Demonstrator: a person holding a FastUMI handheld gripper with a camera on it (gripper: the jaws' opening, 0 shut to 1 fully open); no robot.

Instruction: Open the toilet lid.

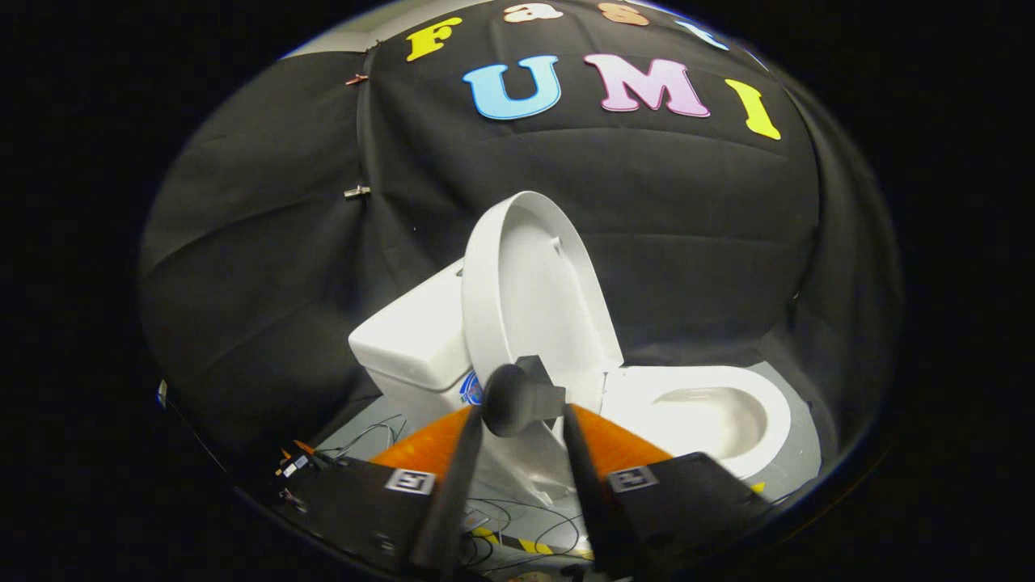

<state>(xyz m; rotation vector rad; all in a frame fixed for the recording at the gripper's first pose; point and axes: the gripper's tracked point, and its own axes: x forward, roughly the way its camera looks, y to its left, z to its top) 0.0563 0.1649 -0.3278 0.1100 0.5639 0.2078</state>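
Gripper view
Gripper (521,412): fingers slightly parted, a narrow gap between them, holding nothing.
Fingertip pad (511,398): dark, rounded; overlaps the lid's lower edge; contact cannot be told.
Toilet lid (534,287): raised upright just beyond the fingers, leaning towards the tank (412,343) on the left.
Toilet seat (703,412): down, right of the fingers.
Labels: round blue sticker (471,390) on the tank, unreadable; square markers (410,482) on the fingers.
Floor: cables (517,525) near.

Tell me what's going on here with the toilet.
A person's hand-held gripper is working on a white toilet in a booth. The lid already stands raised, leaning back toward the tank, and the bowl is exposed. The jaws sit near the lid's base with a gap between them, holding nothing.
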